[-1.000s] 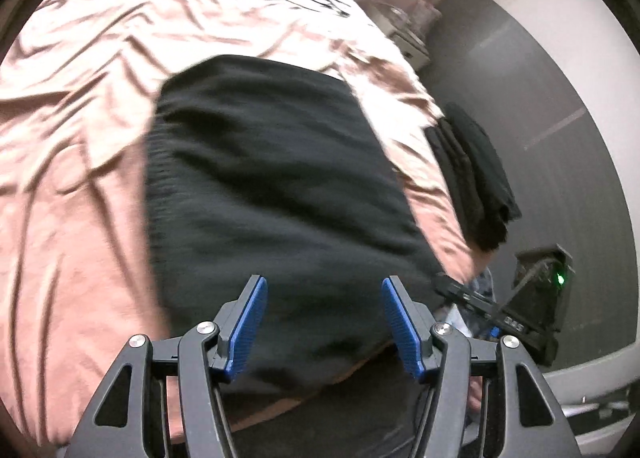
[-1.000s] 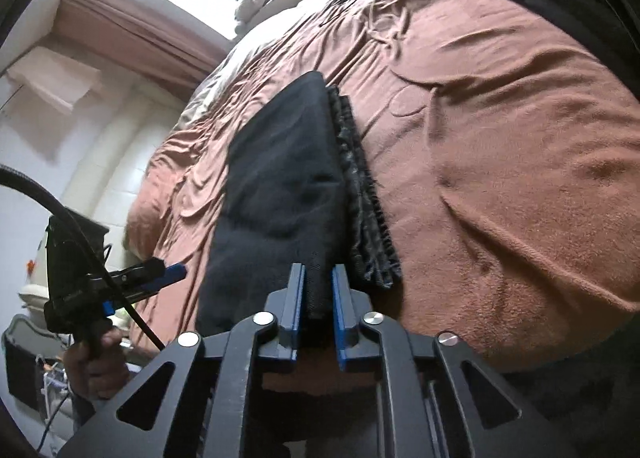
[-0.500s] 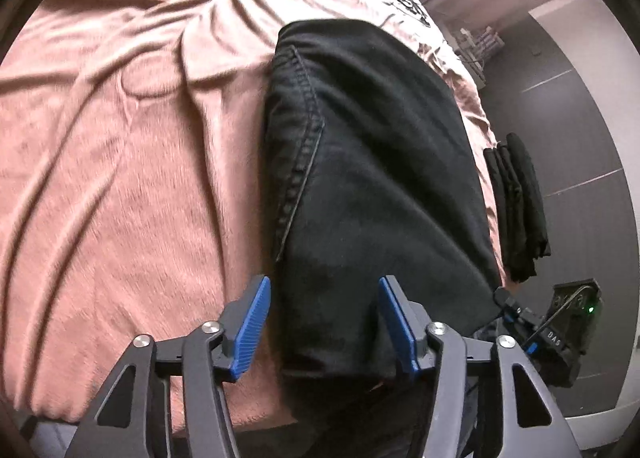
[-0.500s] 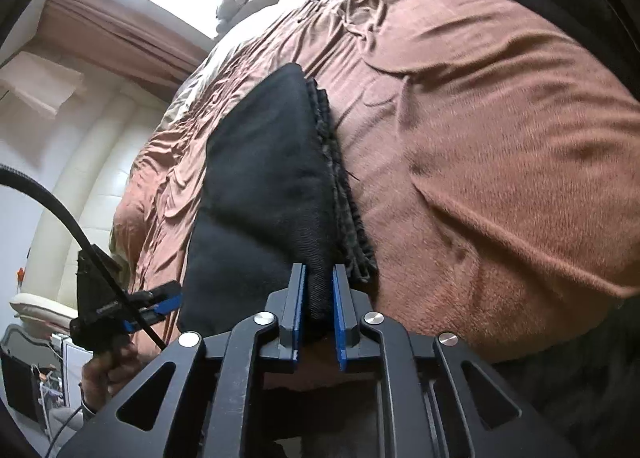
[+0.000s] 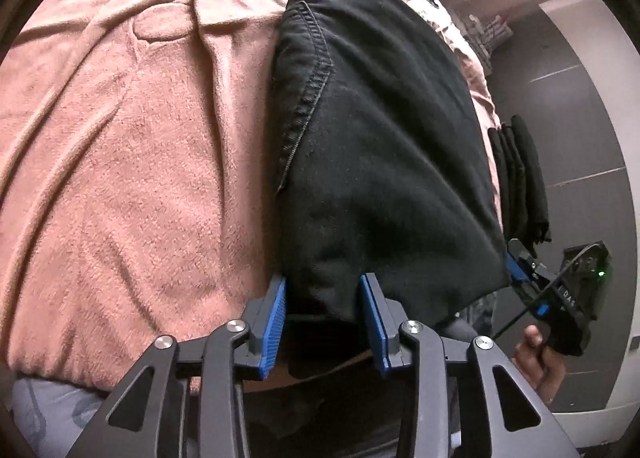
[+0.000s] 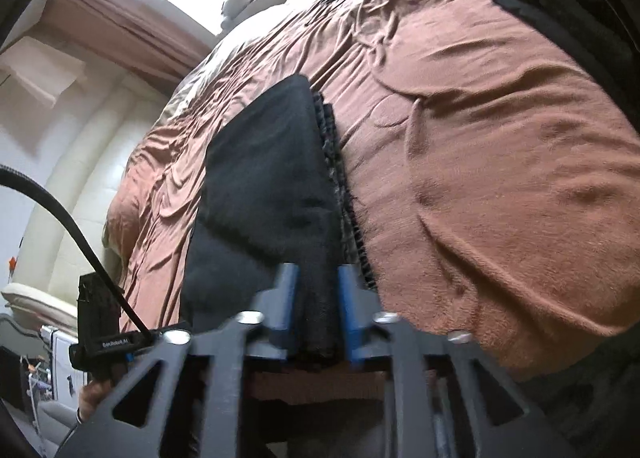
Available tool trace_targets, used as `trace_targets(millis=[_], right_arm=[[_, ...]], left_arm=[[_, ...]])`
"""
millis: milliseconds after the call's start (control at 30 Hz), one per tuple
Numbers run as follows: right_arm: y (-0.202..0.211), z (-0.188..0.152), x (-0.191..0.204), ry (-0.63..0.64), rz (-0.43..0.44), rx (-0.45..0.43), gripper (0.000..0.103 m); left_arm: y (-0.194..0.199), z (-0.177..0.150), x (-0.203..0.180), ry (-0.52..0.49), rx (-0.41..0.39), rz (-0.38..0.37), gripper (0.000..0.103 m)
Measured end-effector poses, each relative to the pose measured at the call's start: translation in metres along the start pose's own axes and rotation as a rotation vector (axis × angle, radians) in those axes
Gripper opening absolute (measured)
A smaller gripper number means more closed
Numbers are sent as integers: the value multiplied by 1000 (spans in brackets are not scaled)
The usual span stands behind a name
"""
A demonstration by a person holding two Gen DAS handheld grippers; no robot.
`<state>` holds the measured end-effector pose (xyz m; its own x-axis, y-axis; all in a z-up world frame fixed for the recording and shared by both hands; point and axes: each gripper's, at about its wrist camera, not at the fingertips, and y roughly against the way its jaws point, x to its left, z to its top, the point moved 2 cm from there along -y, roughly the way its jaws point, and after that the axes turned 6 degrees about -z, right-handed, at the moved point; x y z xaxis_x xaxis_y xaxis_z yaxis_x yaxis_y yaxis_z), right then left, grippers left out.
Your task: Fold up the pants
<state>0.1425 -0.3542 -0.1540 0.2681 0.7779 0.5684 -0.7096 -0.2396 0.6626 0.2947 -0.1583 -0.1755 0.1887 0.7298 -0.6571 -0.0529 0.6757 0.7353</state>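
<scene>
The black pants [image 5: 384,145] are lying folded into a long narrow stack on the pinkish-brown blanket [image 5: 120,161] covering the bed, with the near end reaching the bed's front edge. A stitched seam is running along the stack's left side in the left wrist view, and in the right wrist view the layered edges are showing along its right side.

The left hand-held gripper [image 5: 324,318] is closing its blue pads around the near left corner of the pants; the cloth is sitting between them, though a gap is showing, so it is not yet clenched. The right hand-held gripper [image 6: 314,310] is opening, with the near right edge of the pants [image 6: 272,185] between its blurred pads, which are releasing it.

More dark folded clothing [image 5: 520,181] is lying at the bed's right edge.
</scene>
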Motion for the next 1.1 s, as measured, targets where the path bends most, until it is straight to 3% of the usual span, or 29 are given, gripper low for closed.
trace_targets(millis=[33, 67, 167, 333, 433, 533, 600, 667, 767, 900, 1100], right_arm=[[-1, 2, 0, 9, 0, 1, 55], [-2, 3, 2, 26, -3, -1, 57], [-10, 7, 4, 38, -10, 11, 57], [-32, 13, -1, 24, -41, 48, 57], [-45, 15, -6, -11, -9, 79, 57], [-52, 14, -15, -75, 45, 86, 43], [-58, 10, -18, -109, 74, 91, 38], [-60, 8, -20, -115, 77, 84, 38], [-61, 8, -21, -127, 89, 89, 35], [-59, 4, -15, -123, 83, 91, 32], [-59, -9, -4, -123, 108, 116, 30]], left_arm=[[3, 2, 0, -3, -10, -3, 39], [6, 4, 1, -6, -19, -7, 43], [8, 11, 8, 31, -41, -47, 54], [-1, 19, 19, 78, -59, -82, 54], [-9, 19, 21, 108, -49, -118, 54], [-20, 11, 16, 108, -19, -131, 54], [-17, 10, 16, 102, -32, -124, 51], [-13, 7, 15, 105, -45, -116, 30], [0, 5, 16, 117, -80, -135, 21], [22, 3, 15, 120, -133, -130, 18], [40, 6, 25, 114, -128, -129, 18]])
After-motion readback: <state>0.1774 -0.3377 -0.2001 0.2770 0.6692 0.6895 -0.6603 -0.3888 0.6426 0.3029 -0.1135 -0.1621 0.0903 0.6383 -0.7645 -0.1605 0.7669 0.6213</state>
